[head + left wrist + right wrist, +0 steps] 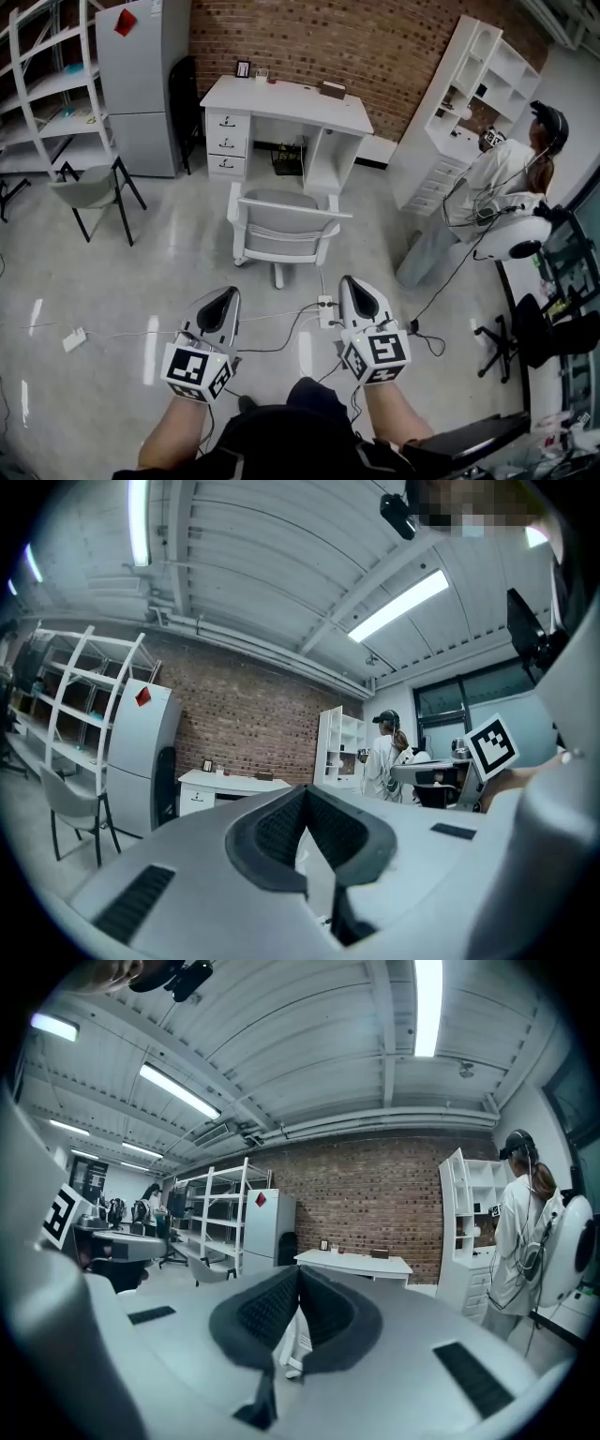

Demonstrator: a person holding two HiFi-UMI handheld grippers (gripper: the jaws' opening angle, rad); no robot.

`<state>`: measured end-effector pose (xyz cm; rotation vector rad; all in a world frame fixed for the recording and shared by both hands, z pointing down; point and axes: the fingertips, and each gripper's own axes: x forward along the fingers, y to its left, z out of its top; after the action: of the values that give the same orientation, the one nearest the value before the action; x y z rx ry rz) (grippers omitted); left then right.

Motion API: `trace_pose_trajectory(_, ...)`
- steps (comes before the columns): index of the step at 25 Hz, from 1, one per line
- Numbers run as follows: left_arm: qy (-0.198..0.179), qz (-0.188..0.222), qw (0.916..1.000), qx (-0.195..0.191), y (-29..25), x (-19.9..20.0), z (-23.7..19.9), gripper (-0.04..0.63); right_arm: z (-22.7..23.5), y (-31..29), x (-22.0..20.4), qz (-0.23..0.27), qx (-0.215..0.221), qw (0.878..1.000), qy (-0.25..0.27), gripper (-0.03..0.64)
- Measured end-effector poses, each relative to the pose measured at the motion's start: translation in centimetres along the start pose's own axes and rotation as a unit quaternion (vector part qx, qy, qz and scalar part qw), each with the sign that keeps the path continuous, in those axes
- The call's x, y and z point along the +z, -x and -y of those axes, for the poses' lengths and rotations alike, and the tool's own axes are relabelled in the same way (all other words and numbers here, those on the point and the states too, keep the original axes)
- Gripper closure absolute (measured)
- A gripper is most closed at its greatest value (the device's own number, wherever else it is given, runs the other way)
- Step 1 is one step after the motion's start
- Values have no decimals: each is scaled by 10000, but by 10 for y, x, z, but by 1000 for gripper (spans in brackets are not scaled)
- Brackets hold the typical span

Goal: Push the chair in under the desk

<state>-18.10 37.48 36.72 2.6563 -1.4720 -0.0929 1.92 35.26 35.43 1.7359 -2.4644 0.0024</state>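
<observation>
the left gripper (223, 298) and right gripper (356, 286) are held closed and empty, aimed at the chair (284, 223) standing out from the desk (286, 101), likely as blunt pushers.

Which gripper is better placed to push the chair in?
Right, marginally. Both the left gripper and right gripper are shut, short of the chair; the right one's tip looks slightly nearer its backrest.

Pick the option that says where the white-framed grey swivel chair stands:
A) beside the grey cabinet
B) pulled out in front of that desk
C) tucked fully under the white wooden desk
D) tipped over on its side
B: in the head view the white-framed grey swivel chair stands upright, out in front of the white wooden desk, its seat not under the desktop.
</observation>
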Motion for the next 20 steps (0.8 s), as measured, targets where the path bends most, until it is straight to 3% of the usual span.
trace_pose_trajectory(10,-25,-47,10000,75,-27,2,-14,588,17,-36,-3,5,54,10000,19,609)
trace_pose_trajectory(17,-189,-124,9997,104,-69,4,-24,588,45,-79,0,160,124,9998,-92,609)
trace_pose_trajectory(20,-92,-144,9997,153,-94,4,-31,588,62,-100,-2,109,168,9997,-161,609)
